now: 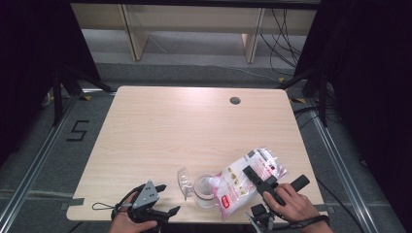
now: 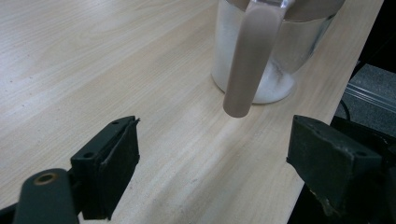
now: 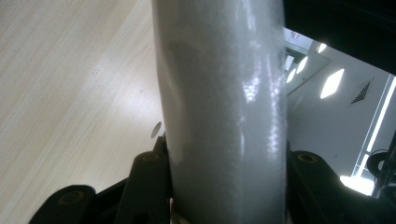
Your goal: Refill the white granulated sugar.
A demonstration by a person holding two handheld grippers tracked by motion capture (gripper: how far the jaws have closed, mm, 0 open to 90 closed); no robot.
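Observation:
A clear plastic bag of white granules (image 1: 245, 177) with a pink label leans over a glass jar (image 1: 206, 190) near the table's front edge. My right gripper (image 1: 274, 178) is shut on the bag; in the right gripper view the bag (image 3: 224, 93) is pinched between the two jaws of my right gripper (image 3: 224, 163). The jar (image 2: 280, 51) holds white granules at its bottom, and a brownish strip (image 2: 247, 60) hangs down its near side. Its clear lid (image 1: 183, 178) is swung open to the left. My left gripper (image 1: 170, 198) stands open left of the jar, and in its own view my left gripper (image 2: 215, 154) holds nothing.
The light wooden table (image 1: 160, 131) has a round cable hole (image 1: 235, 100) at the back right. Its front edge runs close under both grippers. Dark drapes and metal floor rails flank the table, and cables hang at the back right.

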